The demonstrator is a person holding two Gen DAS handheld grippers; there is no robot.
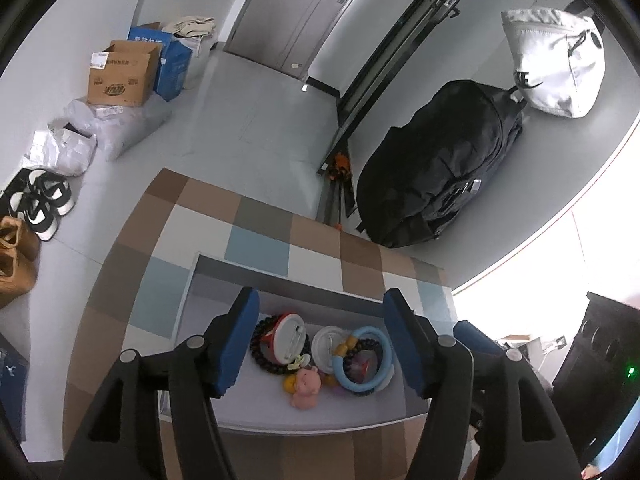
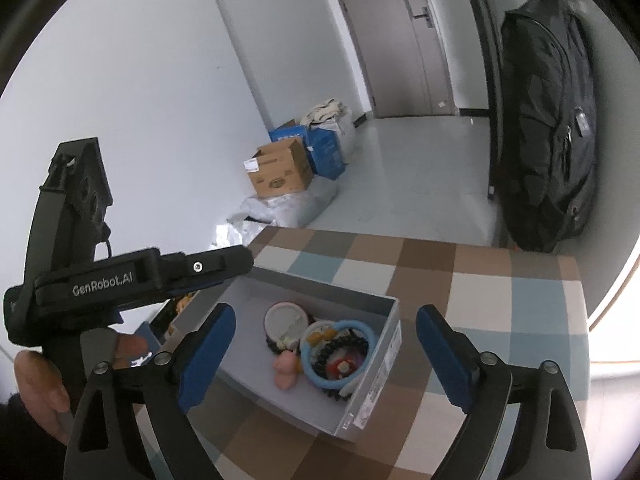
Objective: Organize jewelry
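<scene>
A shallow grey box (image 1: pixel 280 276) (image 2: pixel 384 376) stands on a checked tabletop. In it lie a light blue ring (image 1: pixel 386 364) (image 2: pixel 340 350), a dark bead bracelet (image 1: pixel 258 350) (image 2: pixel 340 346), two round white-backed badges (image 1: pixel 290 336) (image 2: pixel 284 322) and a pink pig figure (image 1: pixel 306 390) (image 2: pixel 285 372). My left gripper (image 1: pixel 322 344) is open and empty, hovering over the box. My right gripper (image 2: pixel 324 360) is open and empty above the box. The left gripper's body (image 2: pixel 120 276) shows at the left of the right wrist view.
The checked table (image 1: pixel 256 220) (image 2: pixel 500 304) ends at a grey floor. A black backpack (image 1: pixel 436 164) (image 2: pixel 548 120) leans by a wall. Cardboard boxes (image 1: pixel 120 74) (image 2: pixel 280 172), plastic bags and shoes (image 1: pixel 40 204) line the left wall.
</scene>
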